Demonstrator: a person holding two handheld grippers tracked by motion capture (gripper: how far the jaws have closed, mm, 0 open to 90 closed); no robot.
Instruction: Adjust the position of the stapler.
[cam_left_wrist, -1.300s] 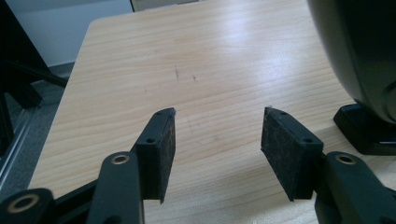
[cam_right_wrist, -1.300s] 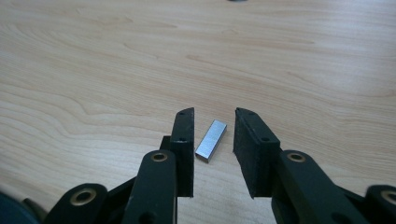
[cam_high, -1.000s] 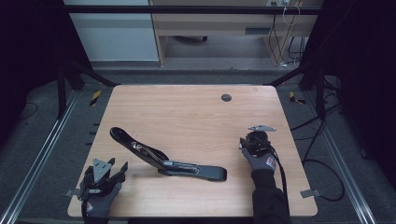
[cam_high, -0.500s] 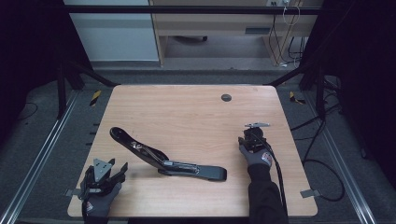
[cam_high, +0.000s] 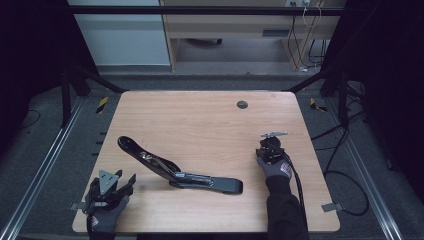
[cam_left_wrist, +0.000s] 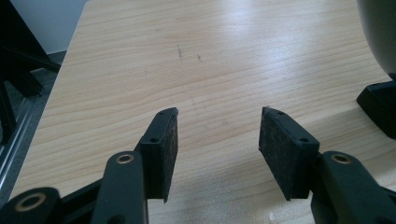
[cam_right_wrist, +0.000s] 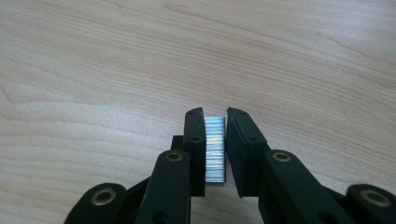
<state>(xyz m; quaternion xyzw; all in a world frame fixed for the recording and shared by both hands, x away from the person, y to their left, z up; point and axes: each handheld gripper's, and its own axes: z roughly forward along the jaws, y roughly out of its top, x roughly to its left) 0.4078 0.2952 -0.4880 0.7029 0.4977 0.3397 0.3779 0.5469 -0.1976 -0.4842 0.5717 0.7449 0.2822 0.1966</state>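
Now, right gripper (cam_right_wrist: 215, 122): jaws just closing, clamped on staple strip (cam_right_wrist: 215, 149).
Left gripper (cam_left_wrist: 217, 135): apart, empty.
Stapler (cam_high: 176, 171): lies open mid-table, leftward of right gripper, long axis left-right.
Nearer hand: left.

Looks like a lab or workshop recording bay: bare wooden table (cam_high: 200, 125) on metal framing (cam_high: 45, 160), dark curtains at nine and three o'clock, cables (cam_high: 305, 30) at one o'clock.
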